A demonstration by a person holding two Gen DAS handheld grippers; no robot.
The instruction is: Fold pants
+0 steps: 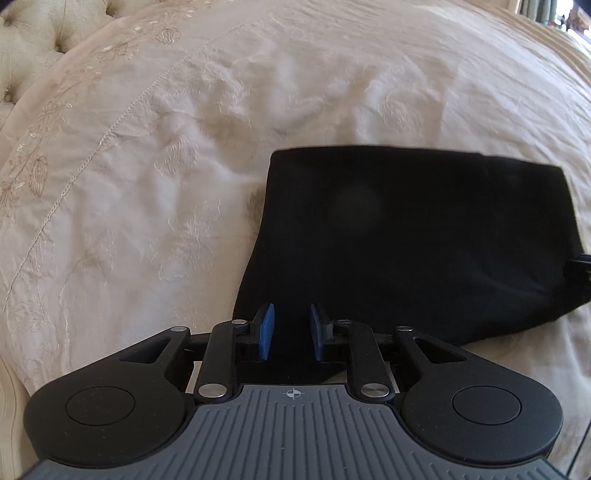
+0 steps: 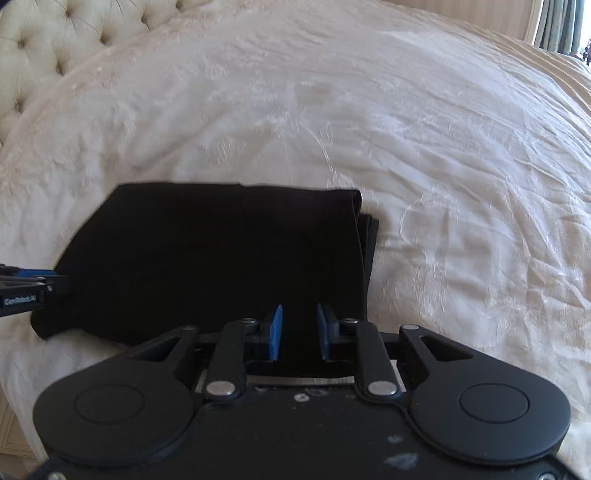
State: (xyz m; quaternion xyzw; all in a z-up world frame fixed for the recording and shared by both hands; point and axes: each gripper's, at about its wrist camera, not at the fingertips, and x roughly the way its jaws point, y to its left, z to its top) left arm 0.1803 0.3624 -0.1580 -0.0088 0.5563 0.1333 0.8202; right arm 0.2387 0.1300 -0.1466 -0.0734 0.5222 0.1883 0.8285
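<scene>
both the left gripper (image 1: 291,330) and the right gripper (image 2: 300,330) are hovering over the folded black pants (image 1: 406,240) on the cream bedspread (image 1: 147,166), jaws narrowly parted, gripping nothing.

Home bedroom. Made bed w/ cream embroidered bedspread (image 1: 155,155), floral stitching, slightly wrinkled. Tufted, buttoned headboard (image 2: 55,44) behind bed. Curtains (image 2: 561,22) at a bright window, top right. Folded black pants (image 2: 207,254) lying on bedspread.
</scene>
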